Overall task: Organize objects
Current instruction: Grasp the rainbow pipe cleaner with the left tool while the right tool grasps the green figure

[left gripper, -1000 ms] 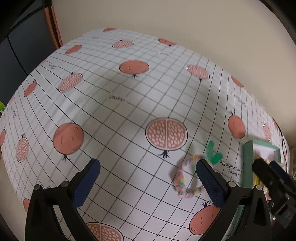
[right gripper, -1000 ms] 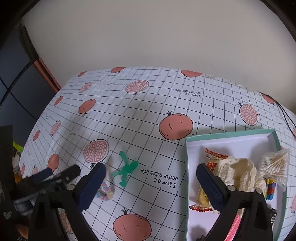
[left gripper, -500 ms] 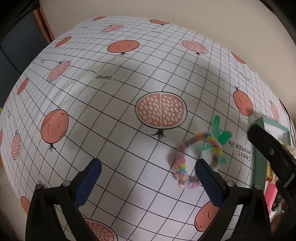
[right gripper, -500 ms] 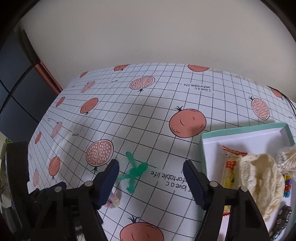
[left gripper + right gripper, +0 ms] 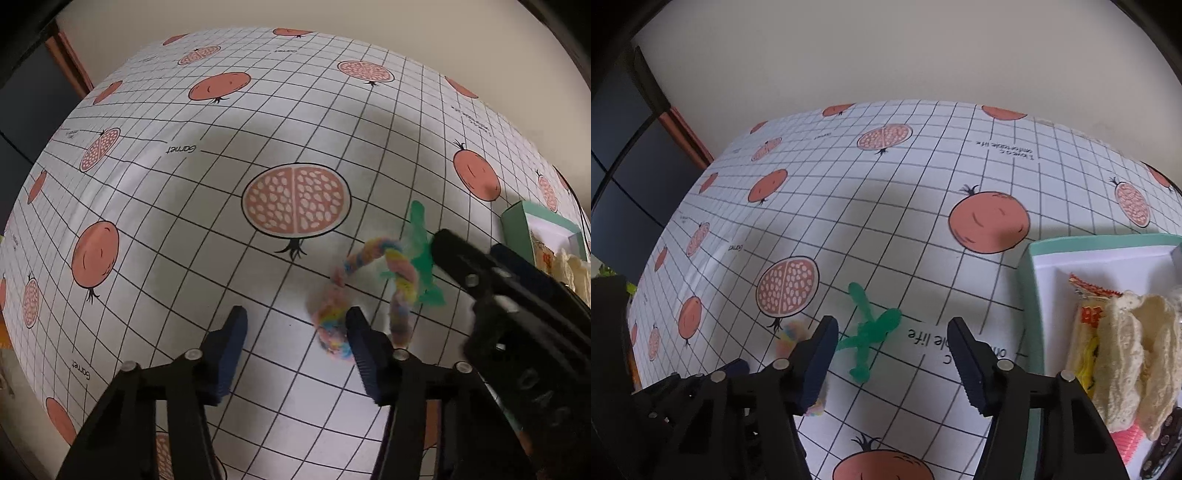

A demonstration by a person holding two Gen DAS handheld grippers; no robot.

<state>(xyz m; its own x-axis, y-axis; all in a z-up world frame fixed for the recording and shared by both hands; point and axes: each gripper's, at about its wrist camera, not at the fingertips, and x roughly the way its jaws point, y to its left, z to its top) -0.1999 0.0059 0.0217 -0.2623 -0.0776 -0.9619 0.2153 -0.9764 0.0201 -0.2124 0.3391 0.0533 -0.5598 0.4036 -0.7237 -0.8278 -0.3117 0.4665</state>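
Left wrist view: pomegranate-print grid tablecloth against a beige wall, both grippers spread.

Pomegranate-print tablecloth: rainbow braided loop, green figure, teal box.

Bare tablecloth left of box

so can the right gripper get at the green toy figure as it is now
Probably yes. The right gripper is open, and the green toy figure lies flat on the tablecloth just ahead of its fingers with nothing on top. The rainbow braided loop and left gripper sit close by, so it is tight.
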